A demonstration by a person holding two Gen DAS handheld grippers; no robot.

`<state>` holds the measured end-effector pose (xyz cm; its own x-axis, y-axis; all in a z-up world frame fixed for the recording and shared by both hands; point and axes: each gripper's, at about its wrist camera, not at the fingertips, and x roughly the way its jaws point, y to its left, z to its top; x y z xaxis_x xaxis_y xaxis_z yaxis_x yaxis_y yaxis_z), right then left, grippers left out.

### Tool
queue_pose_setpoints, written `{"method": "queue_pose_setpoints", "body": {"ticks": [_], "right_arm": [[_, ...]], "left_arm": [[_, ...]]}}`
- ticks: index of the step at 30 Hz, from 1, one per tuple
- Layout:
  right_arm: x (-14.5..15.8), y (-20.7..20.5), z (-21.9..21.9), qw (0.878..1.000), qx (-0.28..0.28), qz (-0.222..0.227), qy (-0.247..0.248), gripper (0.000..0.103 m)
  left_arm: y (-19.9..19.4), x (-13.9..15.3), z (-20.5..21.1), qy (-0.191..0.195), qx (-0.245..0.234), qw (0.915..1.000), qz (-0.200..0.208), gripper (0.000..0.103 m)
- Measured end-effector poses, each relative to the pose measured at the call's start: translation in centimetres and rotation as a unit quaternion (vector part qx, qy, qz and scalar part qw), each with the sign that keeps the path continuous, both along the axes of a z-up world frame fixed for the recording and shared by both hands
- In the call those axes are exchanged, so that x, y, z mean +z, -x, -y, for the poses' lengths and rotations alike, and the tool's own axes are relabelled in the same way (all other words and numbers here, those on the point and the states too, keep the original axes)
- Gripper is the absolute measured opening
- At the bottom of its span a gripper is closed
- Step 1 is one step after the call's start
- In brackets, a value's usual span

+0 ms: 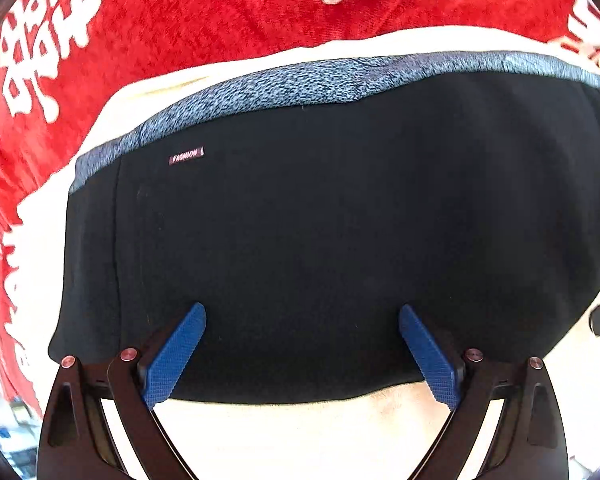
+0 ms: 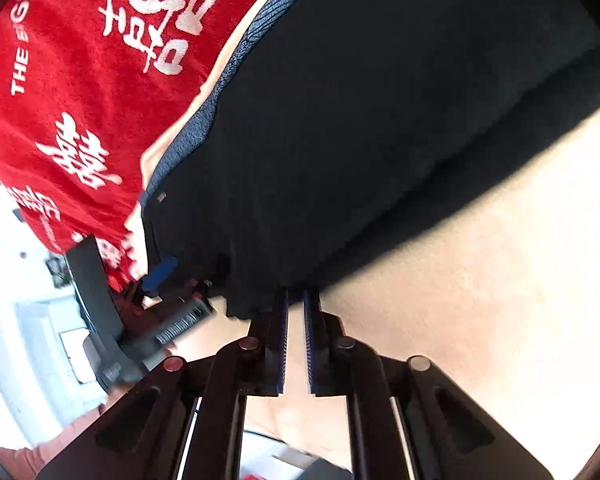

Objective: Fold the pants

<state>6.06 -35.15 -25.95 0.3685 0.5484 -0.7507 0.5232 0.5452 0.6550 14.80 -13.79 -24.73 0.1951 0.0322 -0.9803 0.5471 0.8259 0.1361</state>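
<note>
The pants (image 1: 320,240) are black, their waistband (image 1: 300,84) a speckled blue-grey. Under them lies a cream sheet (image 2: 480,280), then a red blanket (image 1: 180,20) printed with white characters.

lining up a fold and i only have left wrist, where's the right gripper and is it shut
observer: the right gripper is at the near edge of the pants, jaws almost together, tips pinching the cloth.
operator: how far from my side
observer: in the right wrist view the left gripper shows one blue pad at the waistband end, clearly apart from the right one.
operator: is the far end lying flat
observer: the pants' edge runs straight along the cream sheet there, with no bunching that I can see.
</note>
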Motion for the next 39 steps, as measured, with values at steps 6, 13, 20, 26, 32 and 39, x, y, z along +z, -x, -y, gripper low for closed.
{"method": "queue_pose_setpoints", "body": {"ticks": [6,13,20,26,32,39], "right_arm": [[4.4,0.7,3.6,0.997,0.019,0.018,0.066,0.032],[2.7,0.2,4.9,0.999,-0.023,0.032,-0.012,0.06],[-0.6,-0.6,1.2,0.994,-0.027,0.046,-0.096,0.051],[0.2,0.4,2.5,0.994,-0.057,0.047,-0.082,0.051],[-0.9,0.1,4.6,0.987,-0.106,0.049,-0.111,0.036],[2.7,0.5,4.2,0.996,-0.06,0.057,-0.04,0.006]], "left_arm": [[-1.5,3.5,1.6,0.053,0.012,0.9985,-0.013,0.097],[-2.3,3.0,3.5,0.084,0.046,0.9942,-0.049,0.097],[-1.9,3.1,0.0,0.062,0.074,0.9936,-0.059,0.097],[-1.9,3.1,-0.1,0.065,0.063,0.9943,-0.055,0.097],[-0.5,3.1,4.4,0.071,0.042,0.995,-0.056,0.097],[1.9,3.3,5.2,0.054,-0.004,0.996,-0.071,0.097]]}}
